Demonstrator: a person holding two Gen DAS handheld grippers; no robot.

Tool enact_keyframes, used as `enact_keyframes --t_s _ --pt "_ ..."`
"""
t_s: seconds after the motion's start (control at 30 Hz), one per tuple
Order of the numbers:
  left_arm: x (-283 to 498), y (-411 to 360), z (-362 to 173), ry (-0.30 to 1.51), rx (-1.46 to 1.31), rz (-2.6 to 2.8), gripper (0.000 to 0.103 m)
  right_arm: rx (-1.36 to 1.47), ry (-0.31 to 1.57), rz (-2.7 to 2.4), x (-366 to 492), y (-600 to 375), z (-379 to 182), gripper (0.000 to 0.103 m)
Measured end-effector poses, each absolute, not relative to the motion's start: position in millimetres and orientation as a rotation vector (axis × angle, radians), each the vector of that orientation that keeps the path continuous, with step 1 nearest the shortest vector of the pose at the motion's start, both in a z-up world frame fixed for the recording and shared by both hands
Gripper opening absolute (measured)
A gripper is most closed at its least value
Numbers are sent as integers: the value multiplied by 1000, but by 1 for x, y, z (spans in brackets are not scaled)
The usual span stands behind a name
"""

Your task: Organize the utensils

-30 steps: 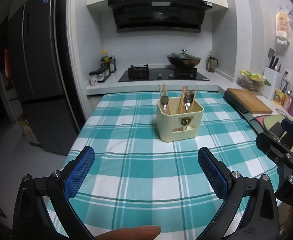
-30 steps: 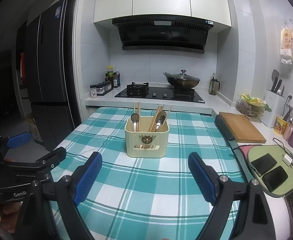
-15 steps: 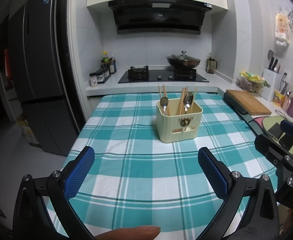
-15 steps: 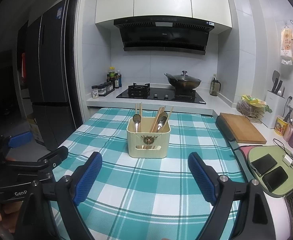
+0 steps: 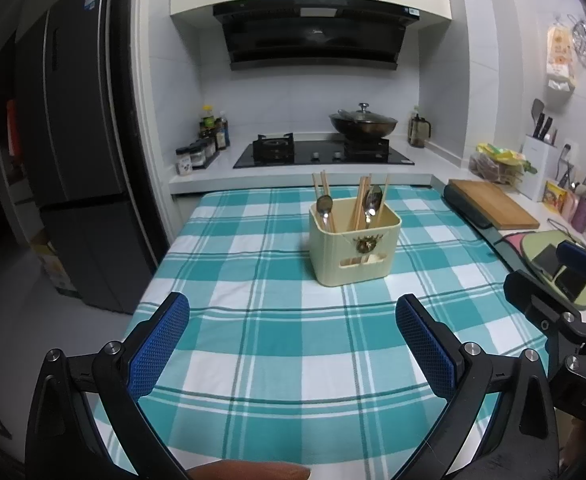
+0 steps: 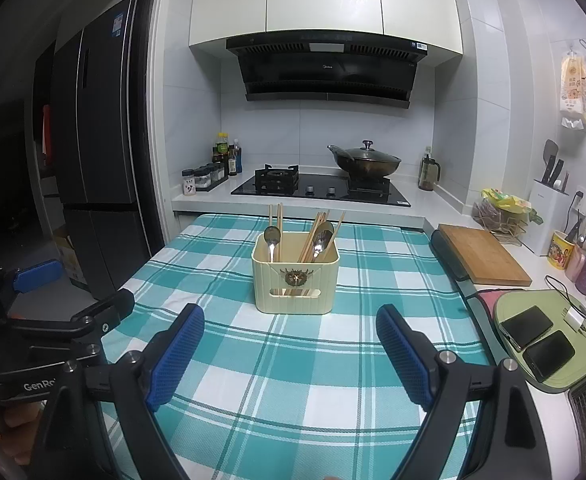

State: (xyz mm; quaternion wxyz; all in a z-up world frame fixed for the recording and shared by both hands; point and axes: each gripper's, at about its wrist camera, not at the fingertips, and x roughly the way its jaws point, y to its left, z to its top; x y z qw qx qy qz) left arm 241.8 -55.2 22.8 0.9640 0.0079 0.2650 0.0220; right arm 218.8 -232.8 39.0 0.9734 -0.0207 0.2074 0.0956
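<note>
A: Left wrist view is showing the left hand-held gripper [image 5: 292, 312] hovering with its blue pads spread wide and nothing lying between them. What is sitting ahead of it?

B: A cream utensil holder [image 5: 355, 241] is standing upright on the checked teal tablecloth [image 5: 253, 264] covering the surface, well ahead of the pads. Two spoons [image 5: 325, 206] and several wooden chopsticks [image 5: 360, 200] are sticking up out of it, bowls upward.

A: And the other side?

B: In the right wrist view, the right hand-held gripper [image 6: 290, 320] is also gaping wide over the cloth, pinching nothing, with the holder [image 6: 295, 276] sitting just beyond its tips. The left tool's black frame is showing at that picture's left edge.

A: Anything around the cloth?

B: A wooden cutting board [image 6: 483, 254] is lying to the right of it, and two phones [image 6: 537, 338] are resting on a green mat nearer the camera. A lidded wok [image 6: 367, 162] is sitting on the stove at the back.
</note>
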Motion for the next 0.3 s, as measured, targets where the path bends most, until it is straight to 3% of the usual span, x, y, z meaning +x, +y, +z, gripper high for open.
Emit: enact_keyframes --t_s 0.3 --pt "241 -51 20 520 3 30 103 -29 423 182 219 -238 38 90"
